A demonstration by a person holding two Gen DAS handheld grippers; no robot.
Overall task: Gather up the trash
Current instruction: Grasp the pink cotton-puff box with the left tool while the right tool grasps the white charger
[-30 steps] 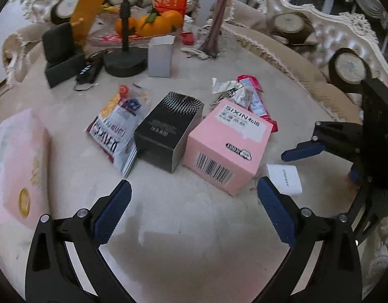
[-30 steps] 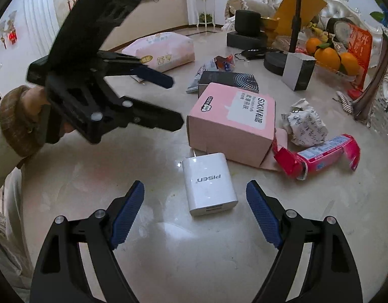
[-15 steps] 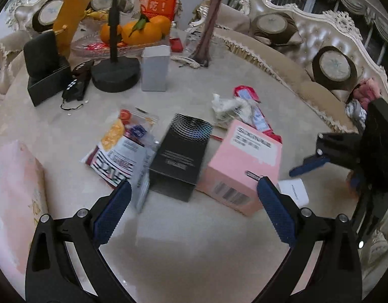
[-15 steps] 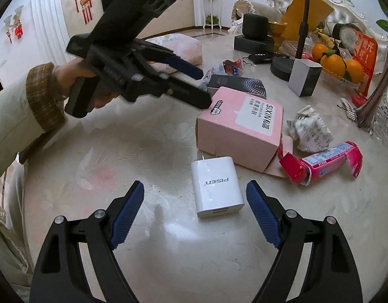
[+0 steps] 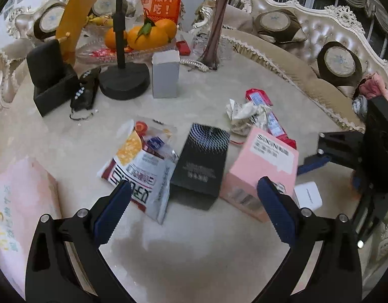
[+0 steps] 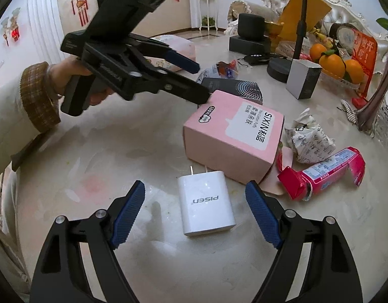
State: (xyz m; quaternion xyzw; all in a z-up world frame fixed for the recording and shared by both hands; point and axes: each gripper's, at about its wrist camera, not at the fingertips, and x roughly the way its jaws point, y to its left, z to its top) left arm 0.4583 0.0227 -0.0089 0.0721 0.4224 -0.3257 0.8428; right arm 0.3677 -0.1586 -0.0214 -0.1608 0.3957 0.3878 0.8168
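On the marble table lie a snack bag (image 5: 140, 166), a black box (image 5: 201, 161), a pink box (image 5: 262, 166) (image 6: 234, 136), crumpled paper (image 5: 242, 113) (image 6: 310, 141) and a red wrapper (image 5: 269, 116) (image 6: 325, 174). My left gripper (image 5: 191, 212) (image 6: 201, 83) is open and empty, held above the table over the black and pink boxes. My right gripper (image 6: 195, 217) (image 5: 312, 162) is open and empty, its fingers either side of a white PISEN charger (image 6: 206, 202) (image 5: 307, 194) in front of the pink box.
A pink tissue pack (image 5: 17, 202) lies at the left. At the back stand a black stand base (image 5: 123, 80), a grey box (image 5: 166, 73), a fruit tray with oranges (image 5: 140, 35), a vase (image 5: 214, 38) and a black speaker (image 5: 49, 75). A sofa (image 5: 320, 50) rings the table.
My left gripper has risen and moved forward over the boxes, which now sit lower and closer between its fingers. The right gripper has edged slightly forward toward the charger.
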